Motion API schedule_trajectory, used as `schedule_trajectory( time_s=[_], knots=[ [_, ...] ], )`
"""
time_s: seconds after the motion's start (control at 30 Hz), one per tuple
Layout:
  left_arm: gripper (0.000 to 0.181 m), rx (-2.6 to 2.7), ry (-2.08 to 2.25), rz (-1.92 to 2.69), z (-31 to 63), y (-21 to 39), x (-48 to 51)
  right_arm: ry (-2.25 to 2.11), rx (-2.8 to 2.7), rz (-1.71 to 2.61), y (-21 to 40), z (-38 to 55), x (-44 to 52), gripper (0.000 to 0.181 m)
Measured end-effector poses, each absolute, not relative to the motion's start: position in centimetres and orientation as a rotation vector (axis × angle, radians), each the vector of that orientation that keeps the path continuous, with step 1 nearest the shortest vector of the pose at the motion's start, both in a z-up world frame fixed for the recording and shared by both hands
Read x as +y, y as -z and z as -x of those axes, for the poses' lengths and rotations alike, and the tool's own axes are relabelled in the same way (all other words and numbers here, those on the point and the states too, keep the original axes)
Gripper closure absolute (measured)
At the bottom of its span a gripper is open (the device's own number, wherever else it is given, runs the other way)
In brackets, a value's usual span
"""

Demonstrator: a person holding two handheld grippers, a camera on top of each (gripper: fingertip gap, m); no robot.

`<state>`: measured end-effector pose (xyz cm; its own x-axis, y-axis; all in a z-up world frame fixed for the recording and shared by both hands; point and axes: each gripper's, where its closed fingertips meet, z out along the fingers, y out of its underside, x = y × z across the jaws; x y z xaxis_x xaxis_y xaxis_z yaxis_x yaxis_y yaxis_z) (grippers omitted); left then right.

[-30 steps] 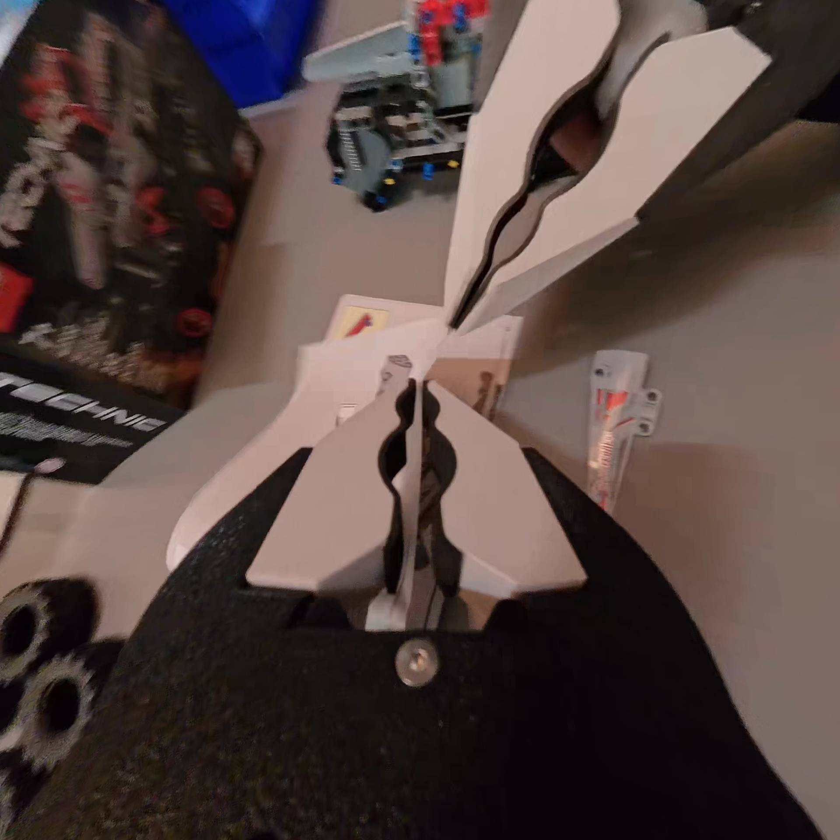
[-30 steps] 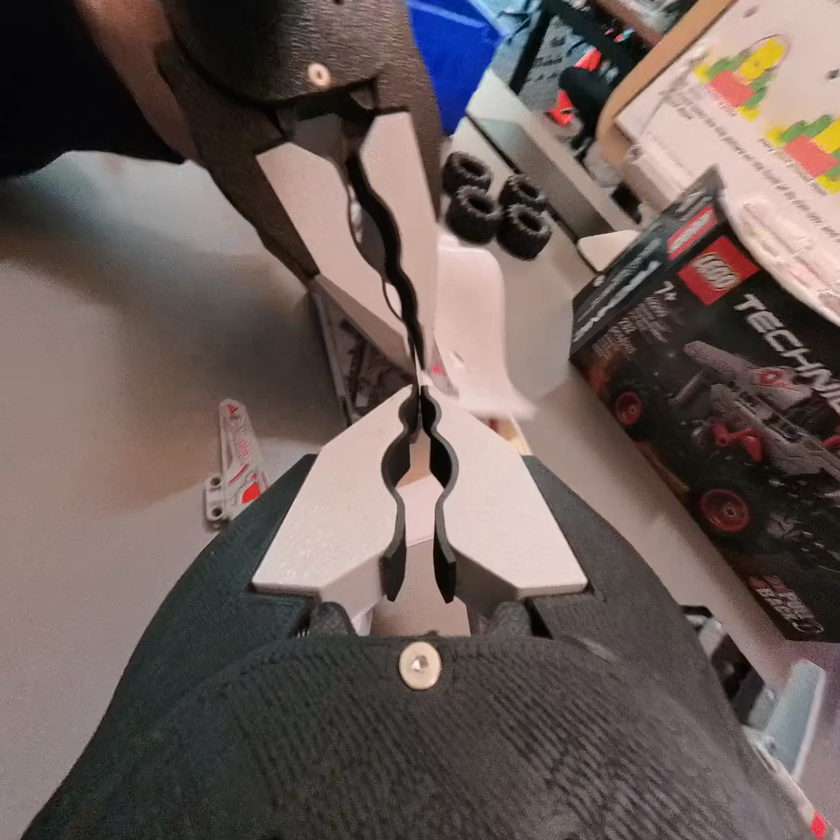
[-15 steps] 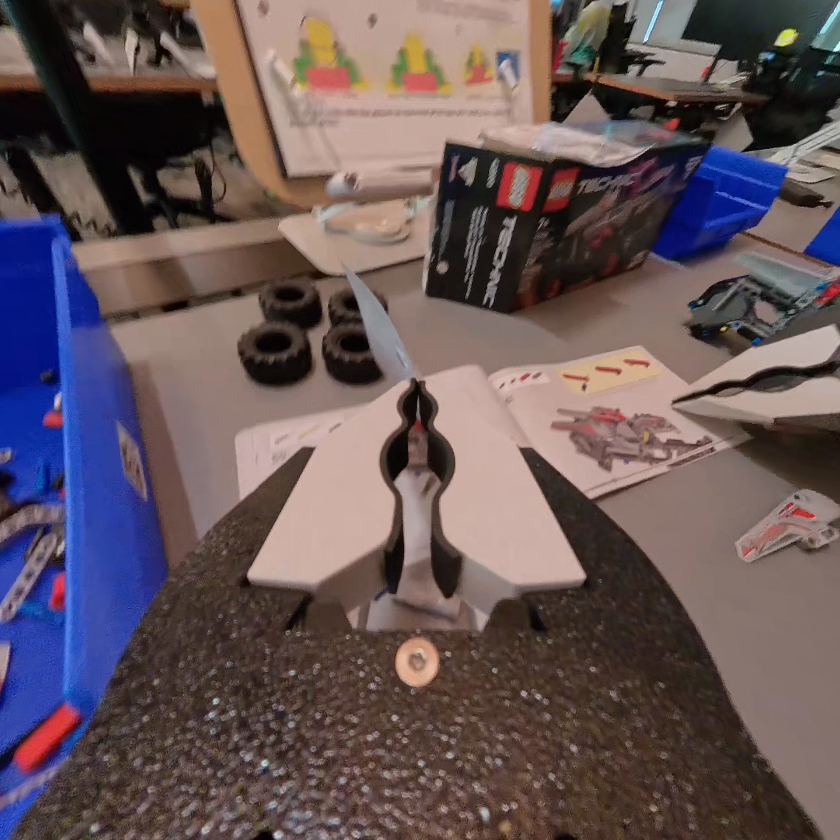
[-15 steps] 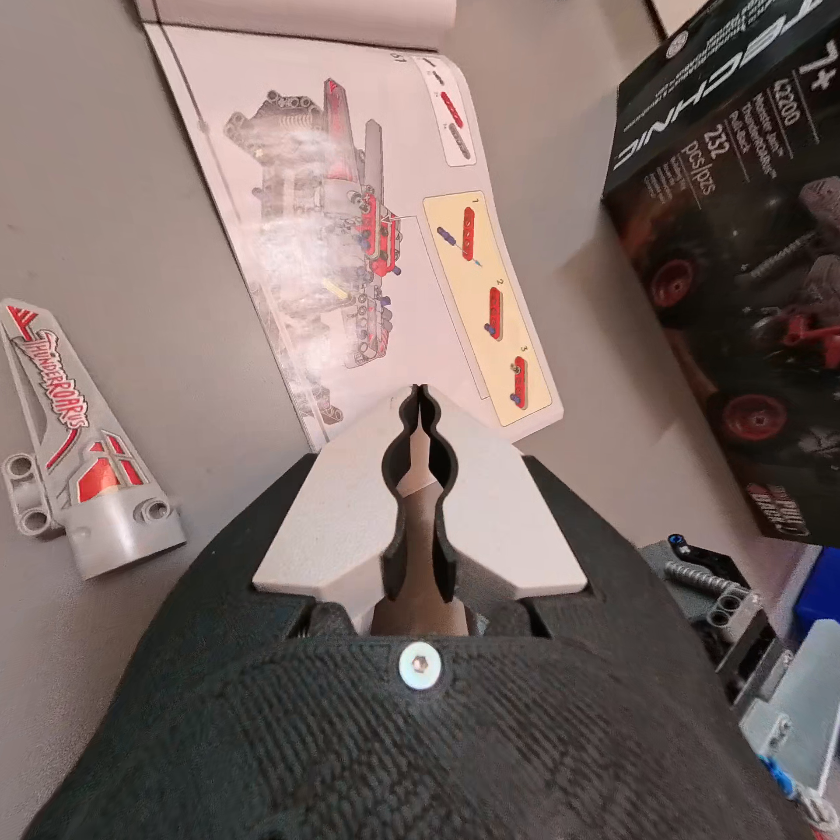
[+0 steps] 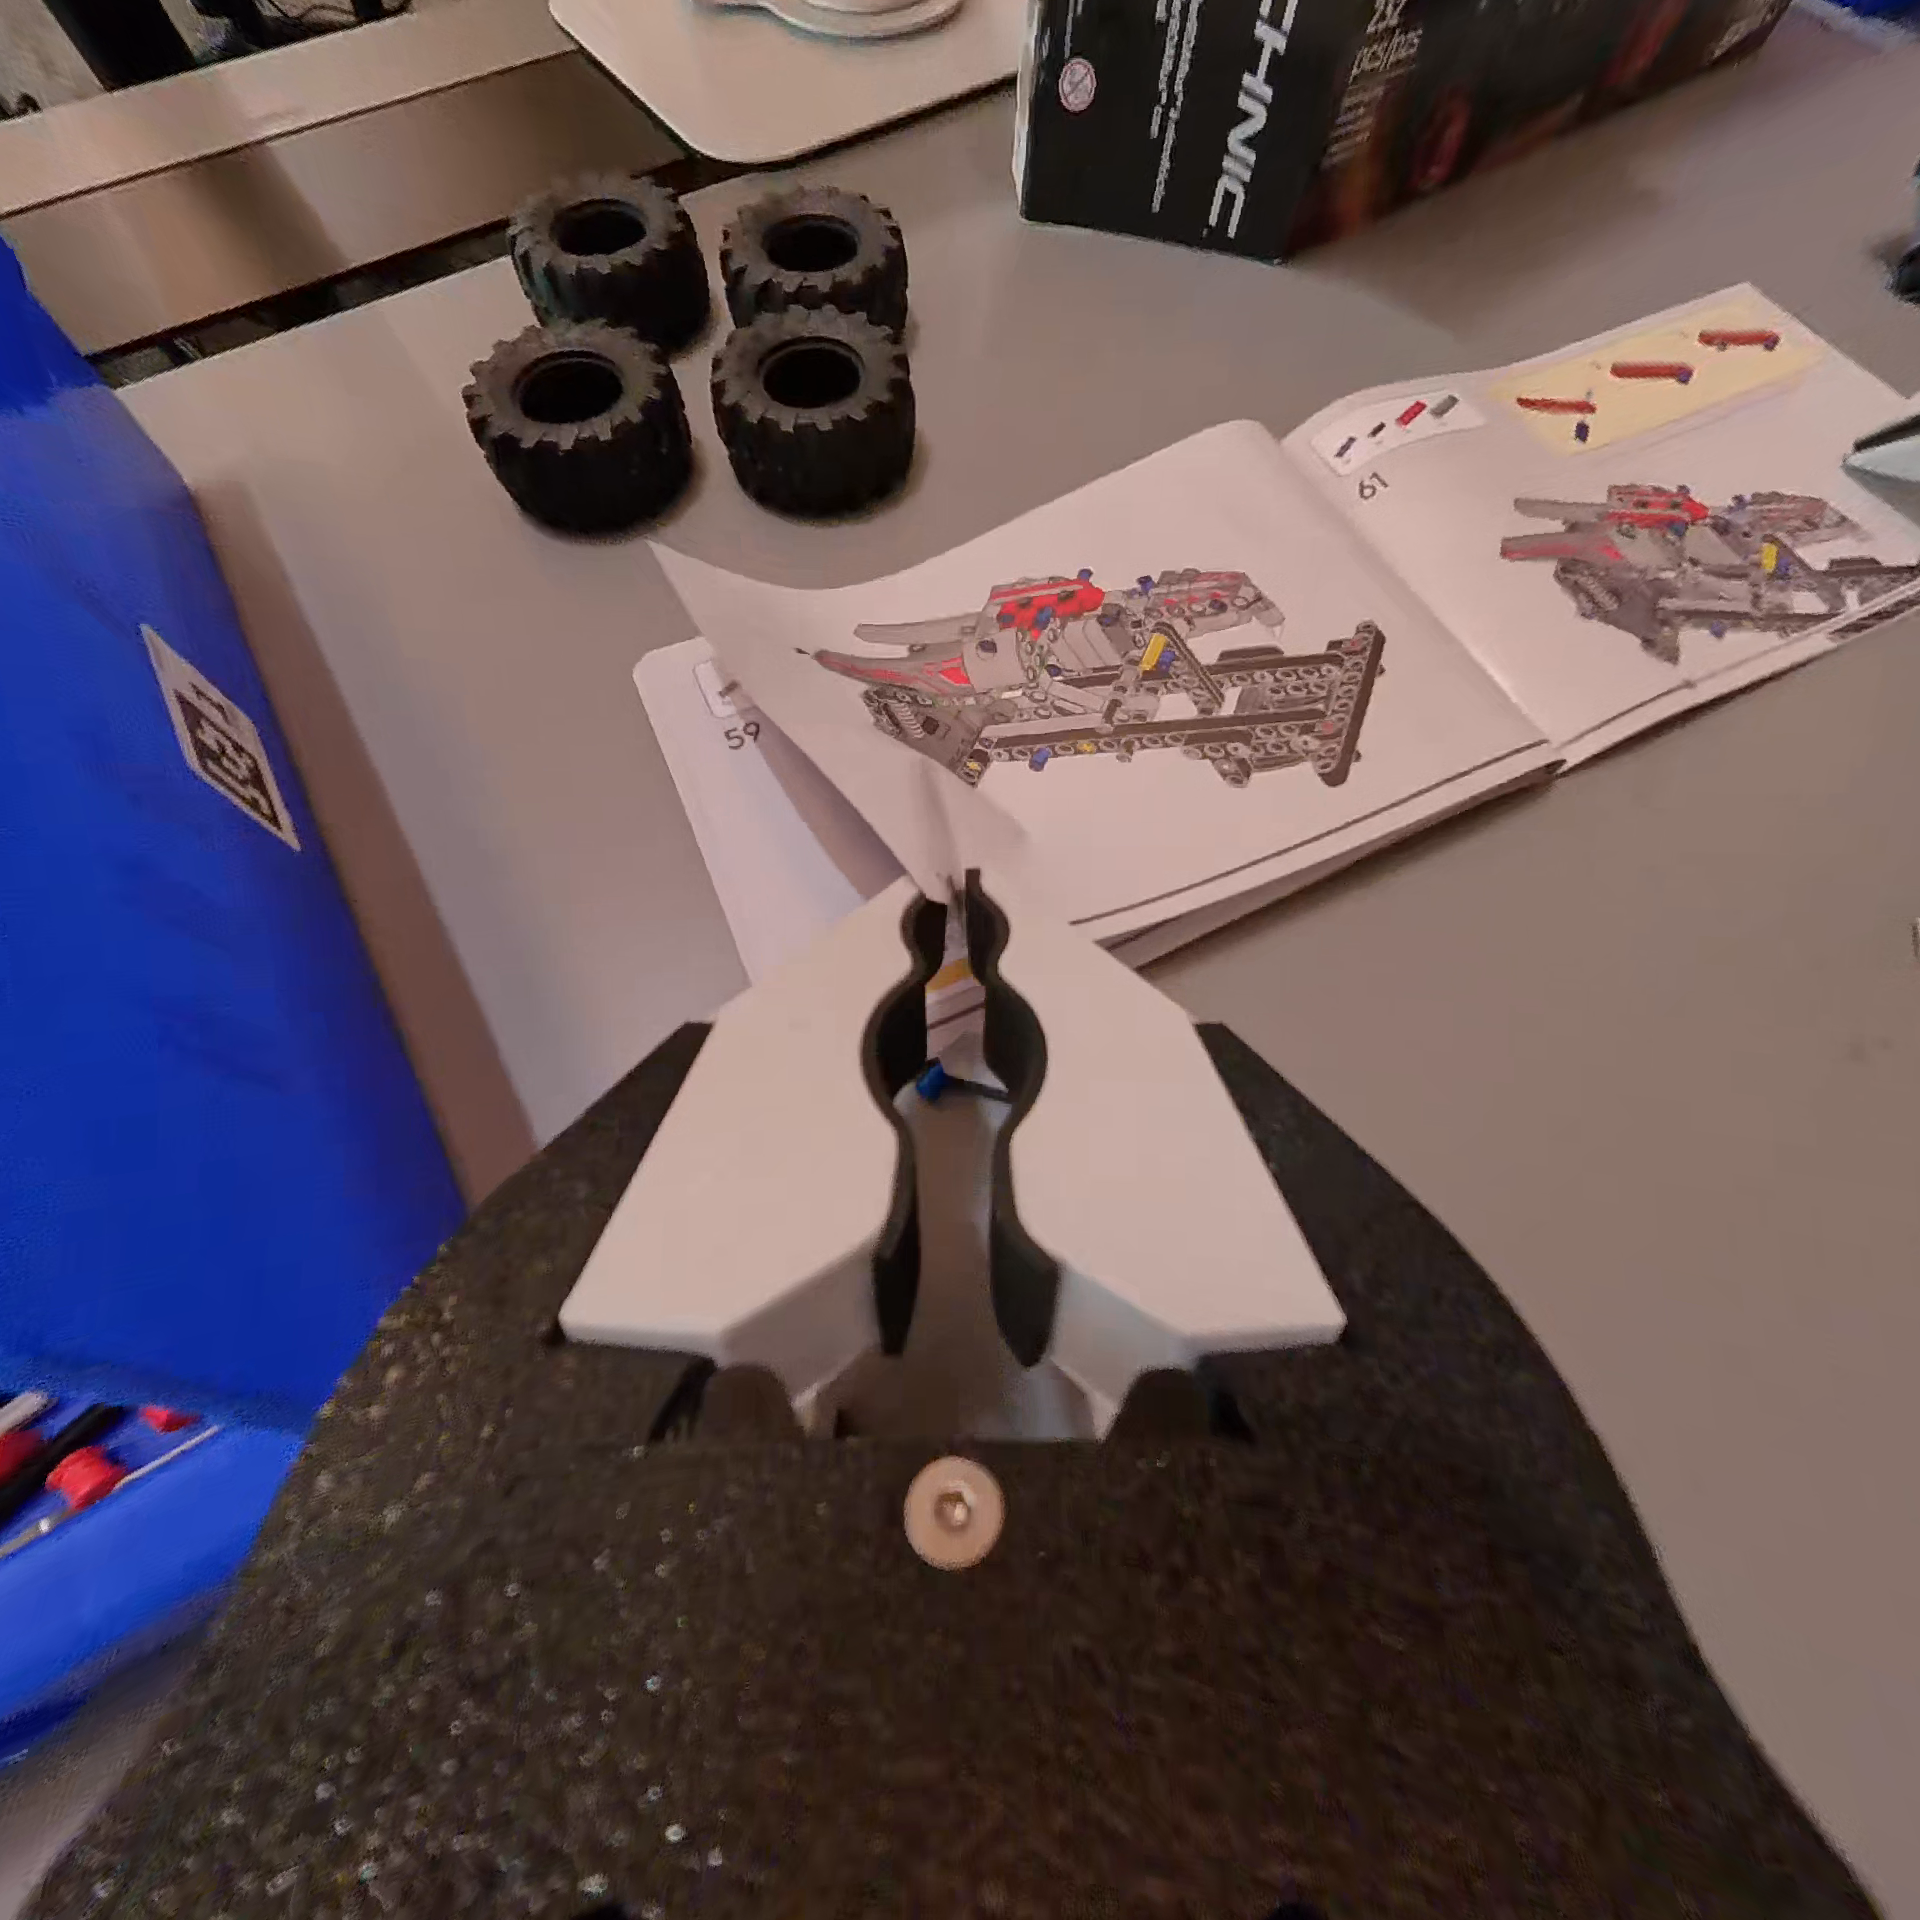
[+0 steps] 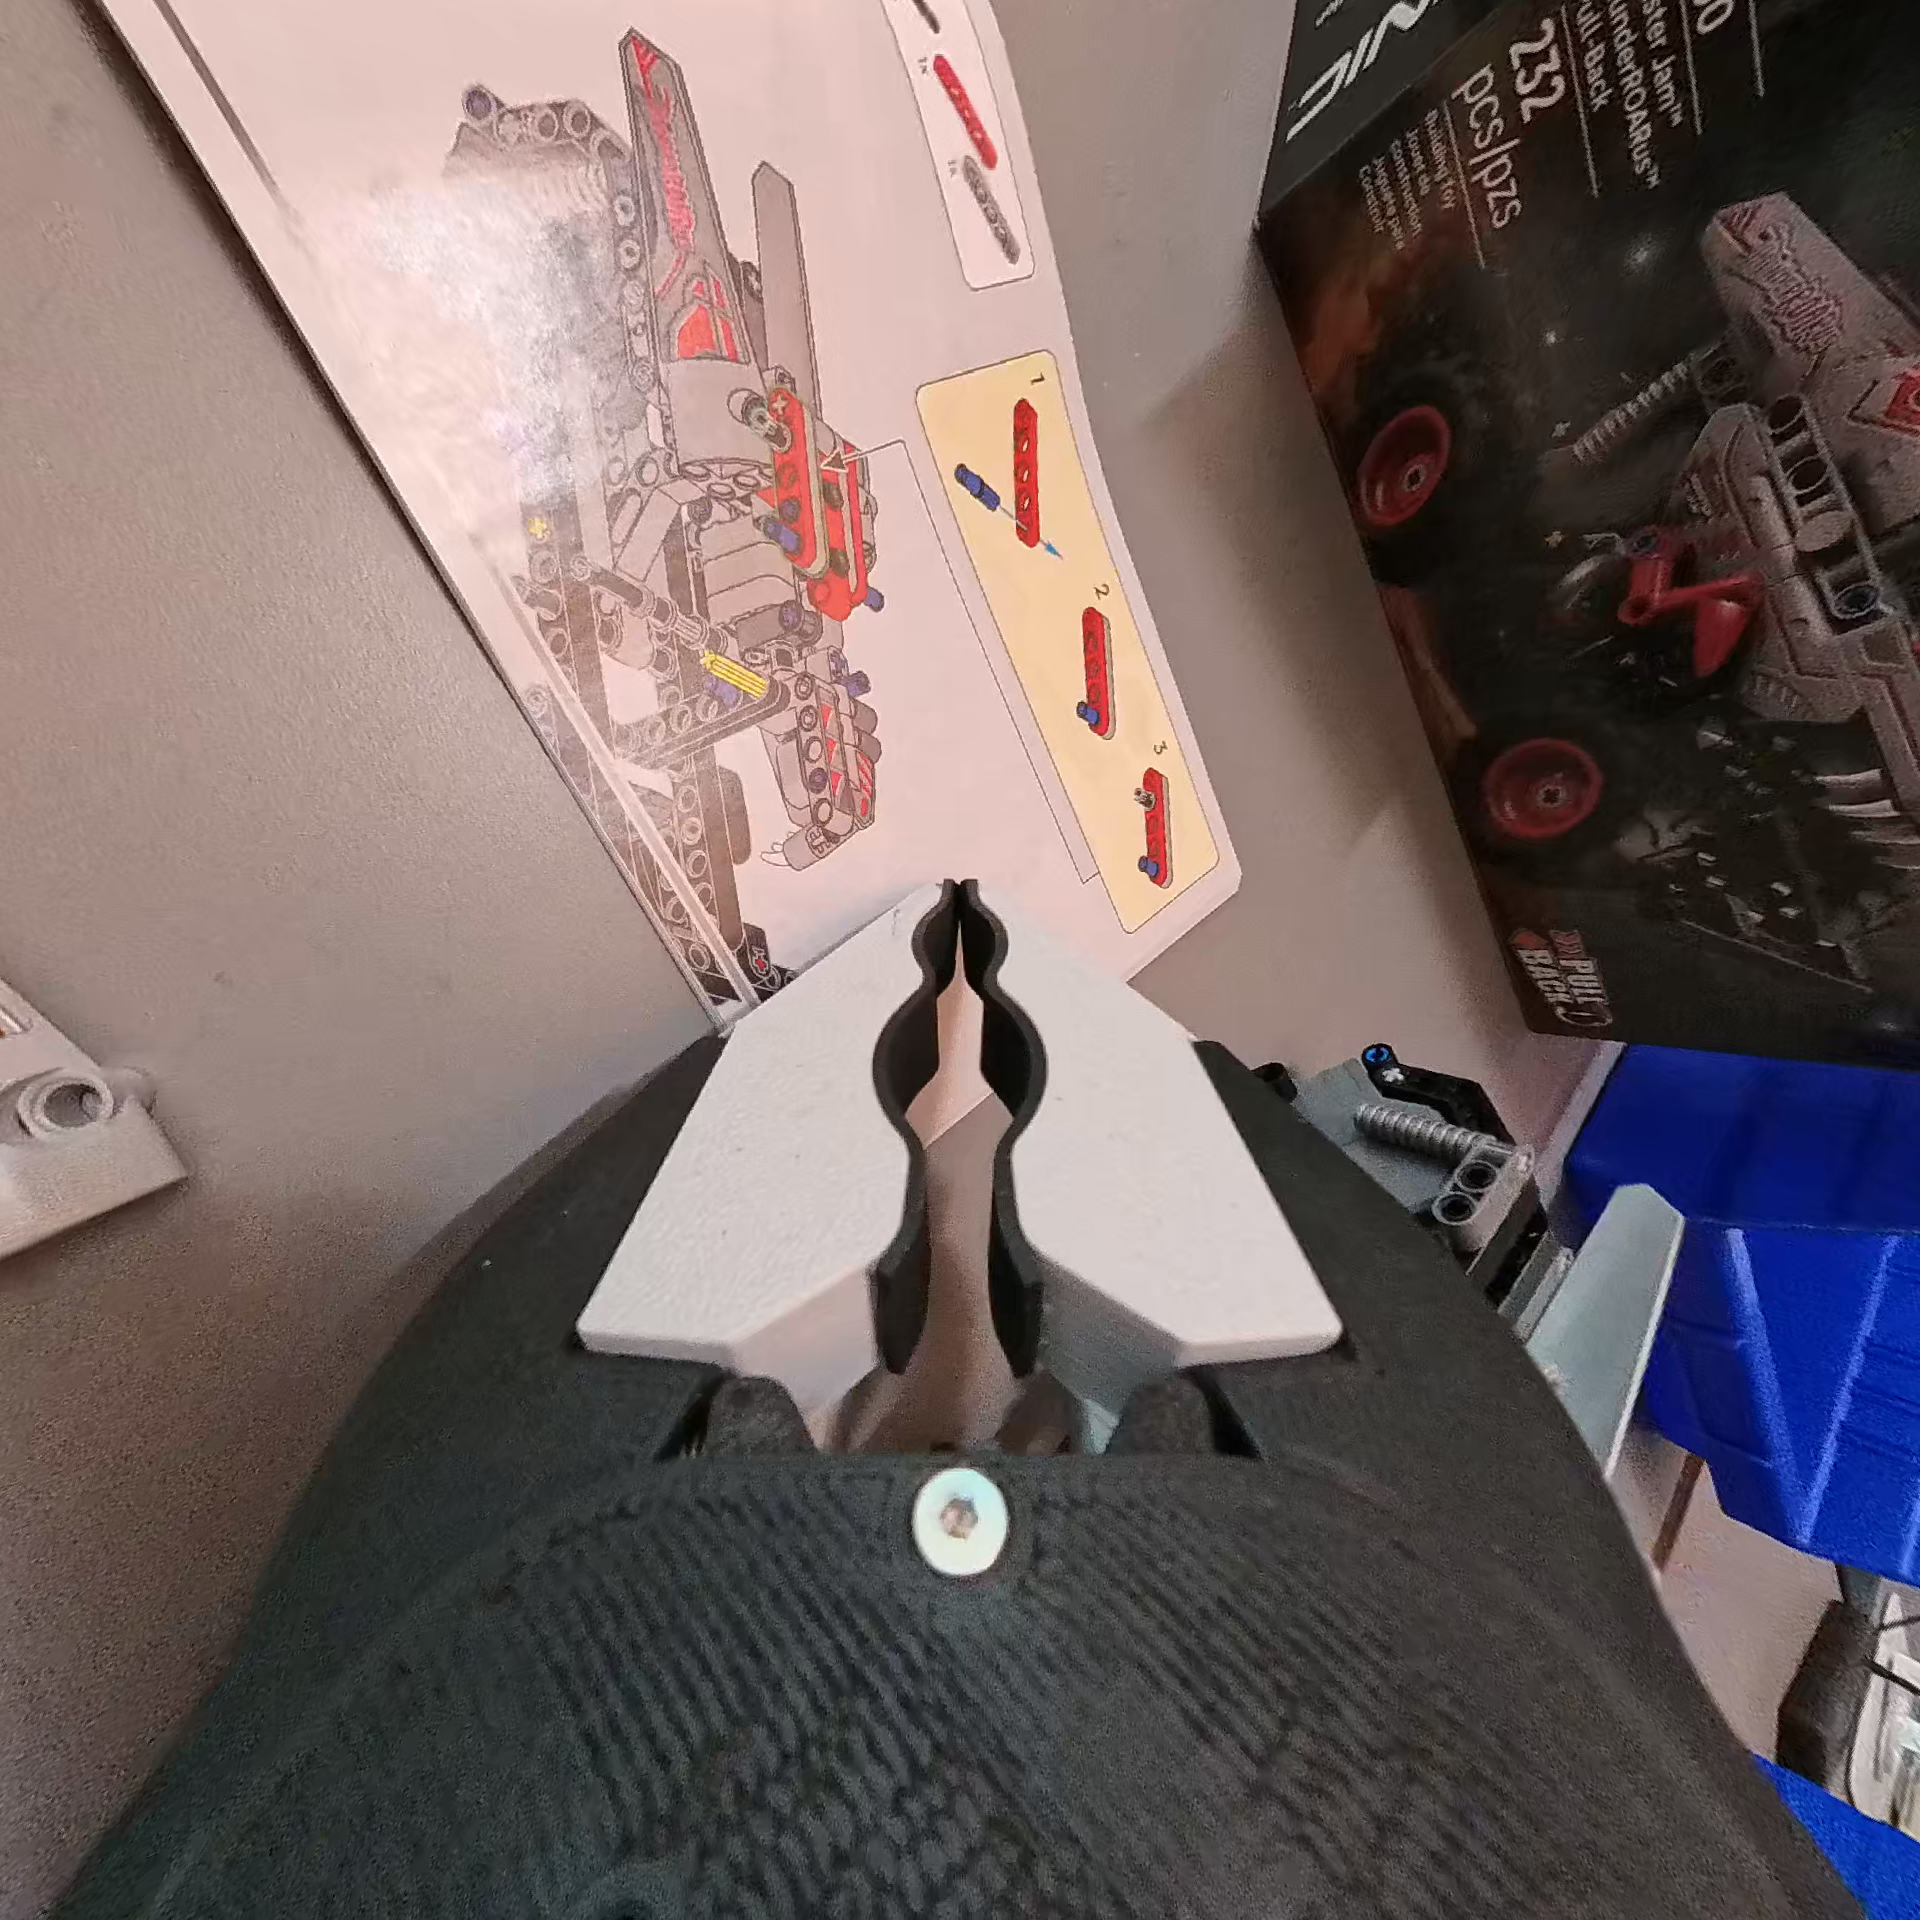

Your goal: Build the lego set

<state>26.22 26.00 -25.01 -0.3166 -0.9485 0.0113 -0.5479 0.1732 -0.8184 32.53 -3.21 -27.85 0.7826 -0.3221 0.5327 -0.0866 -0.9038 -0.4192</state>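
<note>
- Four black knobbly rubber tyres (image 5: 691, 348) are showing only in the left wrist view, beyond the open paper instruction booklet (image 5: 1195, 665); the left gripper (image 5: 958, 894) is pinching a page corner.
- Right wrist view alone is showing the partly built grey lego chassis (image 6: 1455, 1174) beside a blue plastic bin (image 6: 1787, 1278); the right gripper (image 6: 958, 891) is pressed together, empty, over the booklet (image 6: 623, 416).

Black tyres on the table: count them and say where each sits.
4, in a square cluster beyond the booklet: back-left, back-right, front-left, front-right. None seems hidden.

The instruction booklet (image 5: 1195, 665) lies open on the desk (one page corner lifted). Four black knobby tyres (image 5: 691, 348) cluster just behind it, and a grey stickered panel (image 6: 62, 1132) lies apart.
</note>
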Motion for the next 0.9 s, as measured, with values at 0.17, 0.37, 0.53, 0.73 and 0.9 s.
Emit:
schedule_trajectory(
  time_s=[0.17, 0.37, 0.53, 0.73, 0.9],
  knots=[
    [0.178, 1.997, 0.944, 1.367, -25.9, 25.5, 26.2, 0.848, 0.353, 2.591, 27.8, -32.6, -3.2, 0.181],
    [0.17, 1.983, 0.965, 1.374, -25.9, 25.0, 26.7, 0.87, 0.347, 2.598, 27.8, -32.6, -3.2, 0.181],
    [0.168, 1.951, 0.995, 1.427, -25.8, 24.6, 27.4, 0.87, 0.364, 2.586, 27.8, -32.6, -3.2, 0.181],
    [0.181, 1.943, 0.984, 1.49, -25.5, 25.4, 28.4, 0.883, 0.376, 2.58, 27.8, -32.6, -3.2, 0.181],
    [0.181, 1.967, 0.924, 1.515, -25.3, 26.5, 28.7, 0.896, 0.389, 2.574, 27.8, -32.6, -3.2, 0.181]
  ],
)
